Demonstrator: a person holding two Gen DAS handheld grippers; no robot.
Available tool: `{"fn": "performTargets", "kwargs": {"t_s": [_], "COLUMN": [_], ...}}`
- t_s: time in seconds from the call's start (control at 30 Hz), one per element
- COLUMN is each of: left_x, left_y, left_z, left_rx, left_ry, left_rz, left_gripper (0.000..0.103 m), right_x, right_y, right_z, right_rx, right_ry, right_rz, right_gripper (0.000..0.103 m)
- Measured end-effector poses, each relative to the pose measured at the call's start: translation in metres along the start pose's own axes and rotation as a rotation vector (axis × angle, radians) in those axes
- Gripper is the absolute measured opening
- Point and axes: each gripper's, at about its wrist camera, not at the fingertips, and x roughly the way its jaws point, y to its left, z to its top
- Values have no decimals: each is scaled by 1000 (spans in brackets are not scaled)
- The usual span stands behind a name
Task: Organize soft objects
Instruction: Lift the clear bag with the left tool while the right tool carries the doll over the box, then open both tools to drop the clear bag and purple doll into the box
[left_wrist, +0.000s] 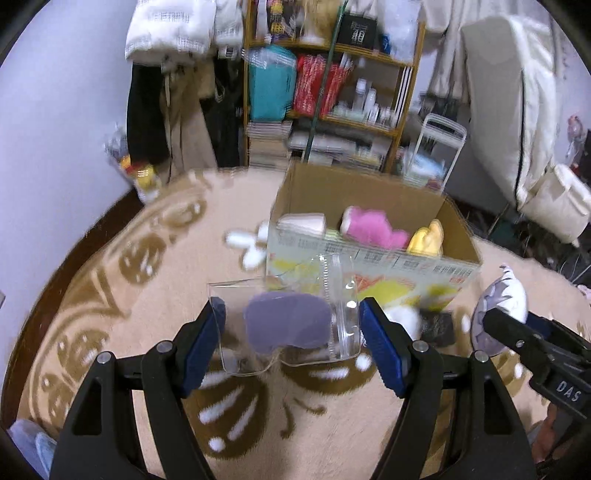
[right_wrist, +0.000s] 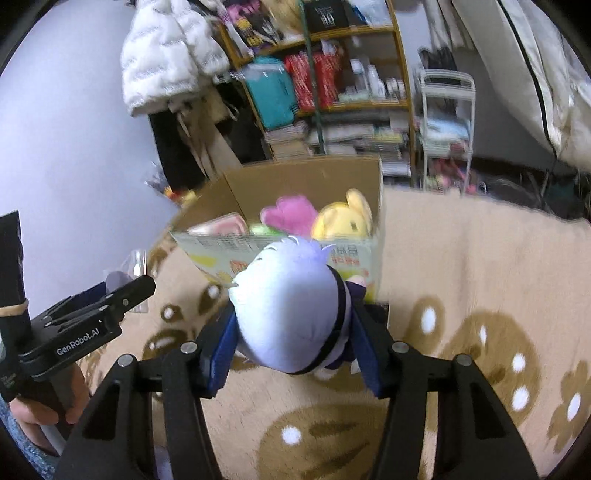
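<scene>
We've the right gripper (right_wrist: 293, 347) pinching a light, squashy plush (right_wrist: 288, 314) at the head, left gripper (left_wrist: 291, 332) clamping a slippery clear pouch (left_wrist: 288, 317) by its sides, both just before the box (left_wrist: 369, 258).

Open cardboard box (left_wrist: 373, 258) on beige patterned rug (left_wrist: 155, 280), wooden shelf unit (left_wrist: 328, 85) behind. Pink plush (left_wrist: 369, 227) in box, yellow plush (left_wrist: 426, 238) to its right.
</scene>
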Motion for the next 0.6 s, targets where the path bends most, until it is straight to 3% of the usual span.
{"fn": "performTargets", "kwargs": {"t_s": [0.27,0.6], "left_x": [-30,-25], "left_y": [-20,-45], "left_z": [34,83], "left_rx": [88,202], "left_ry": [-172,-286], "left_rz": [-8,34], "left_gripper": [74,74], "right_x": [-23,-19], "right_y": [16,14], "right_z": [35,85], "right_rx": [-63,-121], "right_ry": [-159,-248], "right_rz": [30,29], "right_gripper": [60,61]}}
